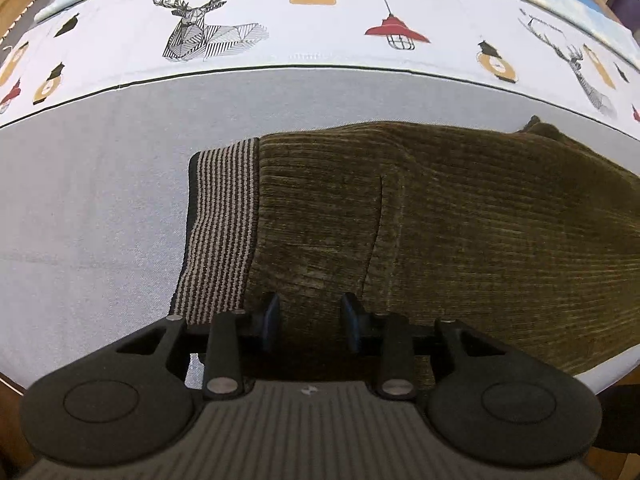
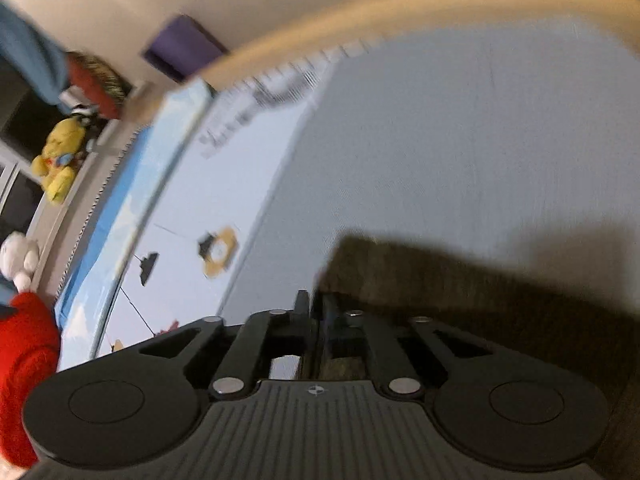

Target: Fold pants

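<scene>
Olive-green ribbed pants (image 1: 420,216) lie across the grey bed sheet (image 1: 92,208), with a striped waistband (image 1: 220,224) at their left end. My left gripper (image 1: 311,312) is open, its jaws over the fabric near the waistband's front edge, holding nothing. In the blurred right wrist view, my right gripper (image 2: 316,308) is shut on an edge of the pants (image 2: 460,288), which hang dark to the right of the fingers.
A printed bedcover with deer and lamp patterns (image 1: 312,20) spans the far side. Plush toys, yellow (image 2: 60,156) and red (image 2: 24,376), sit on a shelf left of the bed. The bed's near edge (image 1: 600,380) runs at lower right.
</scene>
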`<state>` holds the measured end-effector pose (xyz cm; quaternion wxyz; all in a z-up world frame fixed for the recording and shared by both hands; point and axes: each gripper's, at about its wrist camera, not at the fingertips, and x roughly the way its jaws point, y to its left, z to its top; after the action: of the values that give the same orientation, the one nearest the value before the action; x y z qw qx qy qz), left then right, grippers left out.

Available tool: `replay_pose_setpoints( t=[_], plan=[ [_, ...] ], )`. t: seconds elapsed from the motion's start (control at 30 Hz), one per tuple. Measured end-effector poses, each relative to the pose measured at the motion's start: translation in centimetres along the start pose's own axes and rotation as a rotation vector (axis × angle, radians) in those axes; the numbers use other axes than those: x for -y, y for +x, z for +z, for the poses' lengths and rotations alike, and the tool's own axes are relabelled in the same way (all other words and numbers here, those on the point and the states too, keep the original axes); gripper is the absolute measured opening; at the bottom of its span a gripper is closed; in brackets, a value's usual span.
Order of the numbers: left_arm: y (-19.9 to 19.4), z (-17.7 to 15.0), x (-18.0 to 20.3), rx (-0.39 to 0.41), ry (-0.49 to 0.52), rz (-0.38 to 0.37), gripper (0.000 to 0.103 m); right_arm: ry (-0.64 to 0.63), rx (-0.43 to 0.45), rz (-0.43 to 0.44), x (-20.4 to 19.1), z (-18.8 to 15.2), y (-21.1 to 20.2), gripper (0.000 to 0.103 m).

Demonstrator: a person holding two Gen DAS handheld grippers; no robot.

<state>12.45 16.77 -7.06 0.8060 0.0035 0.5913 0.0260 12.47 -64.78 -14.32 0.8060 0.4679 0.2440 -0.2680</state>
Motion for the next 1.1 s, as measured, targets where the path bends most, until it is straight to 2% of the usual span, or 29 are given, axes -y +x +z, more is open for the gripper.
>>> replay_pose_setpoints(
  t=[0.07,0.23,0.33,0.4,0.47,0.53,0.57,0.6,0.67,0.7,0.73,0.8,0.87,0.9,0.93,0.97,1.0,1.03,1.07,1.1],
  plan=[
    [-0.7,0.2,-0.2,0.035,-0.012,-0.012,0.039,-0.051,0.032,0.020,-0.5,0.1,-1.3,0.029],
    [-2.9,1.2,-0.9,0.167,-0.090,-0.097,0.039,-0.165,-0.006,0.129,0.2,0.8,-4.0,0.029],
    [-3.5,1.5,-0.4,0.198,-0.091,-0.152,0.039,-0.243,-0.120,0.166,1.2,0.1,-4.1,0.029],
    [-3.6,1.6,0.5,0.202,-0.064,-0.179,0.039,-0.281,-0.245,0.194,2.0,-0.7,-3.5,0.029],
    [-3.5,1.5,1.5,0.198,-0.023,-0.203,0.039,-0.332,-0.336,0.167,2.6,-1.5,-3.3,0.029],
    [-3.2,1.4,2.9,0.182,0.027,-0.228,0.039,-0.428,-0.391,0.059,3.9,-2.7,-3.3,0.027],
    [-2.7,1.2,3.6,0.159,0.063,-0.239,0.043,-0.463,-0.369,0.057,4.4,-2.8,-3.8,0.014],
    [-1.6,1.1,4.1,0.116,0.095,-0.218,0.044,-0.488,-0.343,0.030,4.7,-2.6,-4.5,0.013],
    [1.5,0.2,4.9,-0.041,0.157,-0.081,0.044,-0.521,-0.225,-0.086,5.0,-2.2,-6.6,0.017],
    [2.3,-0.4,5.3,-0.068,0.196,-0.042,0.049,-0.529,-0.173,-0.119,5.0,-2.3,-7.7,0.021],
    [2.0,-0.6,5.6,-0.048,0.227,-0.035,0.048,-0.531,-0.159,-0.103,5.0,-2.4,-8.5,0.021],
    [1.2,-0.7,5.7,-0.018,0.219,-0.036,0.048,-0.564,-0.226,0.042,4.3,-3.8,-9.9,0.021],
    [0.4,-0.9,5.6,0.026,0.191,-0.059,0.048,-0.686,-0.302,0.163,2.6,-6.1,-10.9,0.023],
    [0.2,-1.0,5.6,0.040,0.189,-0.080,0.048,-0.800,-0.320,0.214,1.6,-7.7,-11.6,0.023],
    [0.4,-1.2,5.7,0.031,0.197,-0.090,0.048,-0.879,-0.325,0.220,0.9,-8.7,-11.7,0.023],
    [1.1,-1.6,5.7,-0.011,0.220,-0.066,0.048,-0.941,-0.347,0.195,0.7,-9.7,-11.4,0.023],
    [1.9,-2.2,5.6,-0.044,0.253,-0.022,0.051,-0.971,-0.396,0.133,1.3,-10.1,-10.5,0.023],
    [1.9,-2.6,5.4,-0.046,0.271,-0.012,0.052,-0.978,-0.436,0.066,2.2,-10.1,-9.5,0.021],
    [1.7,-2.8,5.0,-0.039,0.272,-0.010,0.052,-0.950,-0.436,0.083,3.0,-9.5,-9.4,0.016],
    [1.5,-3.1,4.5,-0.039,0.261,0.006,0.050,-0.875,-0.442,0.076,3.5,-8.4,-9.3,0.001]
  ],
)
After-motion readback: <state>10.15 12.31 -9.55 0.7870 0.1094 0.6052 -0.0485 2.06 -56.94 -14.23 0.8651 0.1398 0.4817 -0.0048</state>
